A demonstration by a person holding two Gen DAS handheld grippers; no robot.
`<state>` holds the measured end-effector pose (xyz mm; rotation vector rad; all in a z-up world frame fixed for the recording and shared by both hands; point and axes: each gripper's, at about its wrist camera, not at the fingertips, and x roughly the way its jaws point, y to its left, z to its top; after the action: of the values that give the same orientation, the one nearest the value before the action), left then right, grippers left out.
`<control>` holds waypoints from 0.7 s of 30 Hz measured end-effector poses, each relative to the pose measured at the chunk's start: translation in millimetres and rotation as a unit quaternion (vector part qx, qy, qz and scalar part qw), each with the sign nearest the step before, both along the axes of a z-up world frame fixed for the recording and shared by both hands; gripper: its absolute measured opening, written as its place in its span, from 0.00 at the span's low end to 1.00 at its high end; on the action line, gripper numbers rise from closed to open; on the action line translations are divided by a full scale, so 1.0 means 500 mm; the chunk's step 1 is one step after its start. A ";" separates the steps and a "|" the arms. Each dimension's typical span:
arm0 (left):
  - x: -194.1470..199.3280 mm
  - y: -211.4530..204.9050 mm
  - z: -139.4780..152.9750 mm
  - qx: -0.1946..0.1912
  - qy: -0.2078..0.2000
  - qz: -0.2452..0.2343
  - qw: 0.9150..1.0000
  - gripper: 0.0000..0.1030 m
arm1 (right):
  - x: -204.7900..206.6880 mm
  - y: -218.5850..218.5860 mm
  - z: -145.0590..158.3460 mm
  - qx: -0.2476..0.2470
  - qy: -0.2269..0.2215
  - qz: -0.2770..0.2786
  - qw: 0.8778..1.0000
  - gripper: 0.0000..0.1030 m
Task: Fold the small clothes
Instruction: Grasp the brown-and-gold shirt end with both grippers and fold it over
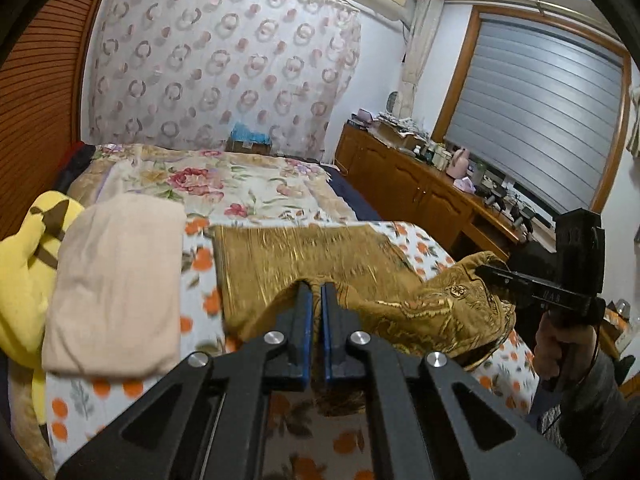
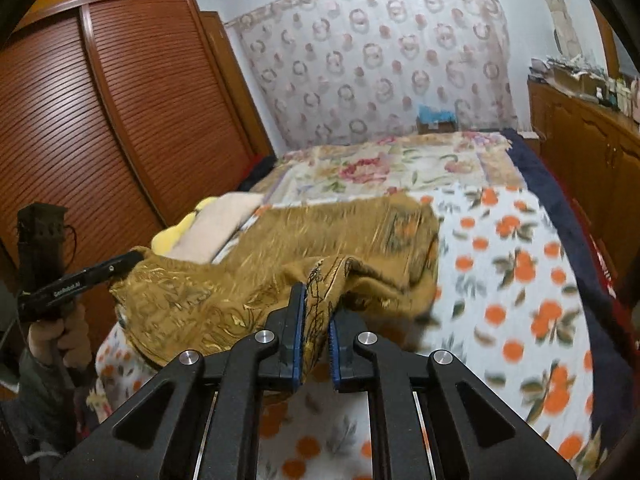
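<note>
A gold-brown patterned garment (image 1: pixel 320 256) lies on the orange-print bedspread (image 1: pixel 200 304), its near edge lifted. My left gripper (image 1: pixel 317 286) is shut on that near edge. My right gripper (image 2: pixel 318 292) is shut on another part of the same edge, with cloth (image 2: pixel 280 240) bunched between the blue pads. Each gripper shows in the other's view: the right gripper (image 1: pixel 486 270) at the garment's right corner, the left gripper (image 2: pixel 136 258) at its left corner. A folded beige garment (image 1: pixel 116 288) lies on the bed to the left.
A yellow plush toy (image 1: pixel 24 280) sits at the bed's left edge beside the folded piece. A floral quilt (image 1: pixel 224 180) covers the far bed. A wooden wardrobe (image 2: pixel 100 120) stands to the left, a cluttered wooden cabinet (image 1: pixel 420 184) to the right.
</note>
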<state>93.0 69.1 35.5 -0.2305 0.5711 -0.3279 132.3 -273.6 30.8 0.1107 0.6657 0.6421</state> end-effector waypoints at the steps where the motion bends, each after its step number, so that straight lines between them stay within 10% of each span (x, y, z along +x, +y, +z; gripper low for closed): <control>1: 0.019 0.002 0.003 0.000 0.002 0.002 1.000 0.01 | 0.016 0.002 0.005 0.001 0.002 -0.001 1.000 0.07; 18: 0.259 0.026 -0.052 0.027 0.051 0.031 0.998 0.01 | 0.249 0.028 -0.018 -0.034 0.047 -0.001 0.998 0.18; 21: 0.274 0.025 -0.066 0.032 0.060 0.037 0.997 0.01 | 0.256 0.018 -0.012 -0.036 0.051 -0.001 0.998 0.33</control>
<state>230.0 81.8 2.4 -0.2105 0.6890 -0.2237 260.4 -264.8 24.9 0.0781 0.7862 0.6136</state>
